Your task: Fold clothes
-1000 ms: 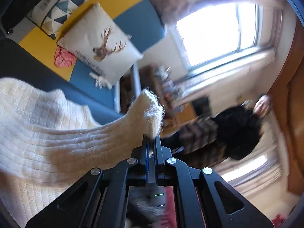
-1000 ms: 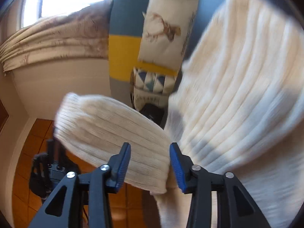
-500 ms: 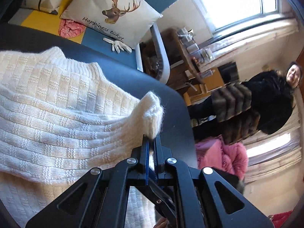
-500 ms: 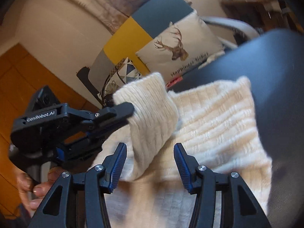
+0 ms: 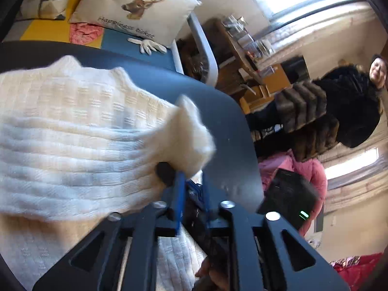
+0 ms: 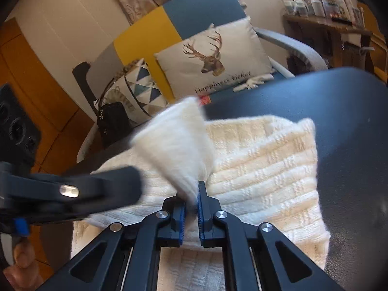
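One cream ribbed sweater (image 6: 262,165) on dark table (image 6: 351,126), cuff (image 6: 179,143) pinched by right gripper (image 6: 192,201); left gripper (image 5: 191,181) opening, cuff released.

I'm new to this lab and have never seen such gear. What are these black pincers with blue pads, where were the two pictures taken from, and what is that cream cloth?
There is no robot here. A person holds a two-fingered black tool in each hand, and a wide-angle camera on each tool looks forward along its fingers. One picture comes from the left tool, the other from the right tool.

On the dark rounded table lies a cream ribbed knit sweater. The right tool is shut on the sweater's cuff end and holds it up. The left tool's jaws are opening and the cuff is no longer pinched between them.

Behind stands a blue and yellow armchair with a white deer-print cushion.
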{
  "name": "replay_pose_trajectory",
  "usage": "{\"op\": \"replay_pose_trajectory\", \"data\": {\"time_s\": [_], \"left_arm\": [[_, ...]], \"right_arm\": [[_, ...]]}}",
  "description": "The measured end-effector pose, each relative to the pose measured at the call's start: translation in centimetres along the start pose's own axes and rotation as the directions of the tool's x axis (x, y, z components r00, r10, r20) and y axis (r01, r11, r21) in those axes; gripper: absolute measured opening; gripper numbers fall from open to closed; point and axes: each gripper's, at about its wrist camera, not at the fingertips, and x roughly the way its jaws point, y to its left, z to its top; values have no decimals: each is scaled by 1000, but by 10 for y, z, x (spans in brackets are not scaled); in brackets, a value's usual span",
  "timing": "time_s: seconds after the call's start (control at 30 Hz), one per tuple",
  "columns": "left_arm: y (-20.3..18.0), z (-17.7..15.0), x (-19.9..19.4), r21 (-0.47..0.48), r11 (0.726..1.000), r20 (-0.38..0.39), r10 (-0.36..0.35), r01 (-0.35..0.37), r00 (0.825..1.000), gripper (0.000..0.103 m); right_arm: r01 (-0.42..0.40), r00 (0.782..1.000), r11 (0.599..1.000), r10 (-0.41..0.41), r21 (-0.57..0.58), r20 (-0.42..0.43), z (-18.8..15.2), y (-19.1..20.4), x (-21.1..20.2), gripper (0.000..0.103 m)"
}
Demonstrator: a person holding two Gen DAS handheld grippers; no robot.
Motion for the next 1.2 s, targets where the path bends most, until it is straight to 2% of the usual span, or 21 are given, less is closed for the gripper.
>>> {"op": "replay_pose_trajectory", "data": {"time_s": [0.07, 0.13, 0.2, 0.3, 0.37, 0.4, 0.5, 0.6, 0.67, 0.77, 0.87, 0.9, 0.93, 1.0, 1.07, 1.13, 1.2], "left_arm": [[26, -8, -42, -58, 991, 80, -116, 121, 990, 36], [63, -22, -89, -133, 977, 184, -144, 169, 972, 49], [114, -39, -132, -229, 959, 264, -104, 168, 959, 53], [186, -66, -176, -365, 929, 317, 55, 68, 947, 53], [218, -79, -186, -435, 899, 303, 94, 50, 948, 53], [230, -84, -186, -459, 887, 293, 90, 57, 952, 53], [241, -84, -175, -492, 862, 287, 28, 122, 958, 53], [239, -73, -155, -513, 836, 294, -44, 197, 955, 53], [242, -63, -143, -541, 812, 300, -56, 219, 952, 53], [249, -46, -132, -573, 794, 329, -3, 202, 944, 53], [259, -36, -137, -604, 765, 394, 41, 225, 918, 51], [260, -35, -143, -604, 763, 424, 65, 229, 903, 48], [259, -36, -150, -589, 772, 457, 76, 237, 886, 39], [250, -40, -160, -539, 815, 492, 99, 214, 865, 37], [247, -47, -163, -504, 847, 502, 129, 167, 855, 35], [249, -55, -157, -498, 861, 471, 172, 100, 865, 33], [261, -67, -146, -521, 852, 415, 191, 60, 889, 33]], "right_arm": [[-6, 1000, 998, 7, 68, -13, -5, -17, 5, 7], [-38, 999, 989, 40, 141, -13, -12, -34, 5, 7], [-79, 997, 979, 82, 188, -9, -18, -44, 2, 7], [-162, 987, 955, 162, 248, 21, -20, -49, -6, 7], [-175, 984, 951, 174, 256, 27, -17, -46, -10, 7], [-174, 985, 951, 173, 254, 26, -15, -44, -11, 7], [-173, 985, 952, 171, 255, 27, -9, -35, -12, 7], [-180, 984, 954, 178, 241, 29, -2, -22, -17, 7], [-186, 982, 956, 184, 226, 31, 3, -13, -20, 7], [-201, 980, 958, 197, 206, 42, 11, -1, -27, 7], [-214, 977, 961, 205, 178, 63, 25, 9, -40, 7], [-195, 980, 968, 187, 156, 66, 31, 13, -44, 7], [-181, 982, 972, 172, 150, 71, 32, 11, -47, 7], [-153, 986, 978, 143, 140, 83, 34, 7, -52, 7], [-130, 990, 978, 119, 164, 78, 30, -5, -49, 7], [-78, 997, 975, 74, 208, 27, 16, -24, -29, 7], [-50, 998, 965, 58, 259, -25, -4, -39, -9, 7]]}}
